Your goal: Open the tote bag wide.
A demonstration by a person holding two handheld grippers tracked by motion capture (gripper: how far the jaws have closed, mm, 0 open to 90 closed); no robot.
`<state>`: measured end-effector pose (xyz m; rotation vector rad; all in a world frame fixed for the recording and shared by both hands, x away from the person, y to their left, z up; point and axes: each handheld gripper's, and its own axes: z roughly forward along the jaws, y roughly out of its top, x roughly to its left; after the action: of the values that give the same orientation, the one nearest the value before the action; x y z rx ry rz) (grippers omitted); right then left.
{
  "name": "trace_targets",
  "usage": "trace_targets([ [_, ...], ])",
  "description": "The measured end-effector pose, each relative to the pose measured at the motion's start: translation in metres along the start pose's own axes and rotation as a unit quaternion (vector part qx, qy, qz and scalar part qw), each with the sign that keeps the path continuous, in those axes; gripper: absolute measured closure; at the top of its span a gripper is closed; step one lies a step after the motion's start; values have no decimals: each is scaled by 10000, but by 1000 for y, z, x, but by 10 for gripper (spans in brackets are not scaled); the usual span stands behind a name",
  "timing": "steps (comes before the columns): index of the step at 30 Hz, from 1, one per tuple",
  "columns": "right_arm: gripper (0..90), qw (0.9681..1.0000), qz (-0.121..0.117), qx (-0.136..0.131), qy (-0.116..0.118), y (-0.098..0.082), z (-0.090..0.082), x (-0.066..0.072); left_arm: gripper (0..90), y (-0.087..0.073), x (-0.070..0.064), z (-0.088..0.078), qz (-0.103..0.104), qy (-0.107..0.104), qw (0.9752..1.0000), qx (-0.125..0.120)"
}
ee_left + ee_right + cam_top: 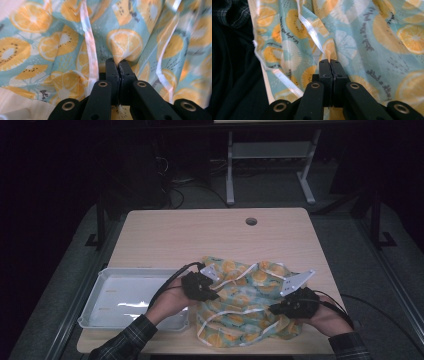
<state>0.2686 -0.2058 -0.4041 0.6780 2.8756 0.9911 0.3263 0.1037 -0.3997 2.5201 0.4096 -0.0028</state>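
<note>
A crumpled cloth (245,295), pale blue with orange citrus slices and white edging, lies on the near right part of the wooden table (200,235). My left gripper (214,295) is at the cloth's left edge and my right gripper (273,309) is at its near right side. In the left gripper view the jaws of the left gripper (119,62) are pressed together with a fold of the cloth (125,42) pinched between the tips. In the right gripper view the right gripper (330,62) is likewise shut on the cloth (362,37), right where a white trim strip (310,28) runs into the tips.
A white tray (95,292) sits at the near left of the table, just left of my left hand. A round cable hole (251,221) is near the far edge. Beyond the table stand dark floor, cables and a grey desk frame (230,170).
</note>
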Motion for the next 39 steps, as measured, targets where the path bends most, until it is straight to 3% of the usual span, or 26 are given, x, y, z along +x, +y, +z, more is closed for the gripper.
trace_targets([
  [9,889,10000,-73,-57,15,-2,-6,7,863,14,10,-16,-190,-53,9986,-493],
  [13,890,9999,-107,-78,-30,0,-7,6,820,19,11,-17,-143,-55,9984,-536],
  [17,890,9999,-147,-81,-32,2,-5,5,718,24,9,-13,-18,-9,9987,-505],
  [20,890,9999,-137,-77,-22,2,-5,4,728,27,9,-8,35,5,9992,-390],
  [24,892,9999,-129,-69,7,3,-4,4,882,31,12,-6,-11,-117,9992,-393],
  [27,891,9998,-181,-27,18,2,-4,5,895,34,15,-8,-75,-134,9987,-488],
  [31,892,9999,-130,-1,89,-1,-2,7,898,37,27,-12,-317,-97,9971,-688],
  [38,896,9997,-66,102,193,-12,1,10,899,41,44,-6,-637,-45,9950,-772],
  [39,897,9997,-64,99,199,-13,1,10,899,40,46,-5,-590,-24,9958,-696],
])
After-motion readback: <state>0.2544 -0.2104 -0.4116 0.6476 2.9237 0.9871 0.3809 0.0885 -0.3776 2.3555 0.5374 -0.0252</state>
